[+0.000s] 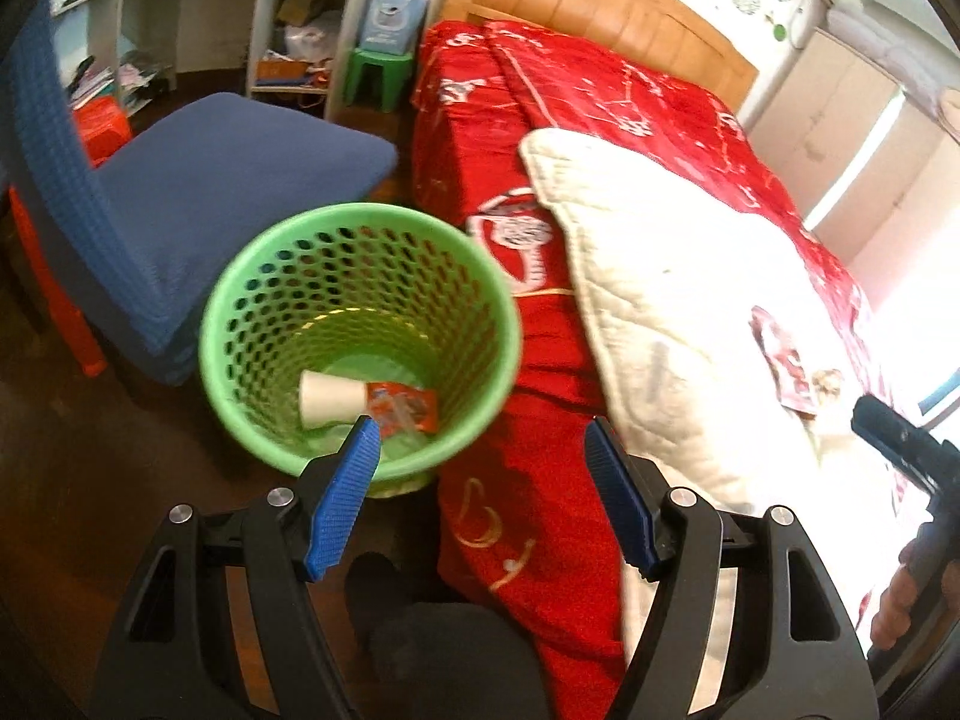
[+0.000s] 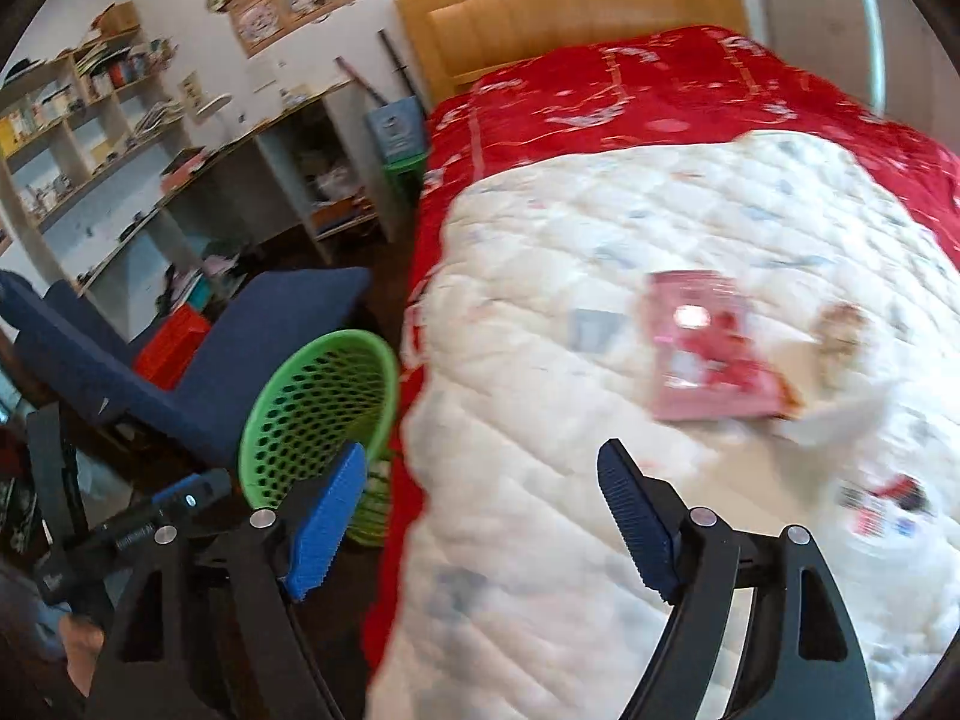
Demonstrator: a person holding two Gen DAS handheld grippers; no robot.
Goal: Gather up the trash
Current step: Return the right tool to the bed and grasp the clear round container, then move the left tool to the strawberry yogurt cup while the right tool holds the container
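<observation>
A green mesh waste basket (image 1: 282, 324) stands on the floor beside the bed, and also shows in the right wrist view (image 2: 312, 420). Inside it lie a white paper cup (image 1: 329, 397) and a red wrapper (image 1: 403, 408). My left gripper (image 1: 483, 429) is open and empty, just above the basket's near rim. My right gripper (image 2: 480, 456) is open and empty over the white quilt (image 2: 600, 240). A pink-red wrapper (image 2: 708, 348) lies on the quilt ahead of it, also seen in the left wrist view (image 1: 783, 366). A crumpled white scrap (image 2: 840, 414) and a small printed wrapper (image 2: 882, 504) lie nearby.
The bed has a red blanket (image 1: 540, 90) and a wooden headboard (image 2: 570, 18). A blue chair (image 1: 198, 192) stands beside the basket. Cluttered shelves (image 2: 90, 120), a desk, a green stool (image 1: 378, 75) and an orange stool (image 1: 102, 123) lie beyond. The floor is dark wood.
</observation>
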